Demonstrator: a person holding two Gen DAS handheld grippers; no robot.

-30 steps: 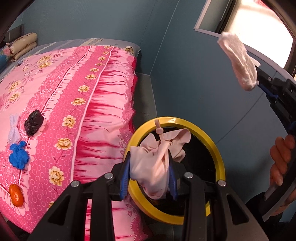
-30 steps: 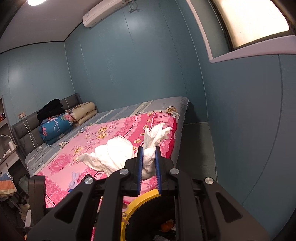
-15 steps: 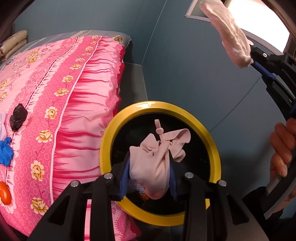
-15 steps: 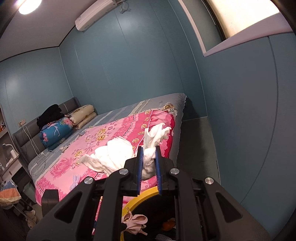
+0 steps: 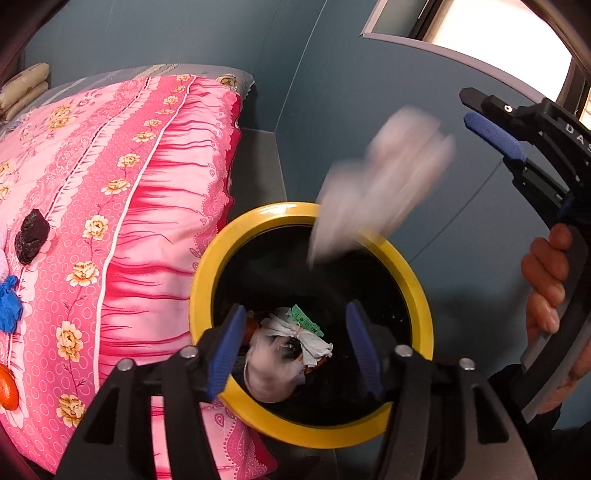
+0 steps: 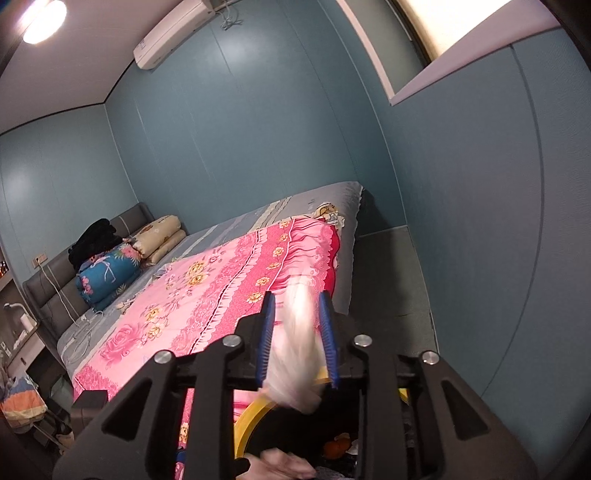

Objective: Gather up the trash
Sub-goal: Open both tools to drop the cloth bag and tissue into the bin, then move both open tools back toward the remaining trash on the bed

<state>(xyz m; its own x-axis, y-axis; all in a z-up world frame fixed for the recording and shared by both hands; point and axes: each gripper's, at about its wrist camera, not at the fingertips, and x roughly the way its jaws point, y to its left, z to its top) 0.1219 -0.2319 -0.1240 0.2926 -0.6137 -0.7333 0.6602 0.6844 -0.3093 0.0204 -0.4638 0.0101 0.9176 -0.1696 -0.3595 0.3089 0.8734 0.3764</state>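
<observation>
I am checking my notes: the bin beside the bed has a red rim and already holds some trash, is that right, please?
Not quite: the bin's rim is yellow, not red, as the left wrist view shows. The rest stands: the bin sits beside the bed, and crumpled trash already lies inside it.

ceiling lamp (image 6: pixel 43 16) glare, window (image 5: pixel 491 33) overexposed, fisheye warp, falling object perhaps motion-blurred.

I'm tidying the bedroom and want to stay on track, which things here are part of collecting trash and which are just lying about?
Part of the job:
- yellow-rimmed bin
- white wad dropping, blurred, toward the bin
- pale wad inside the bin
- black lump, blue scrap and orange piece on the bedspread

Just lying about:
- pink bedspread
- folded quilts
- air conditioner
</observation>
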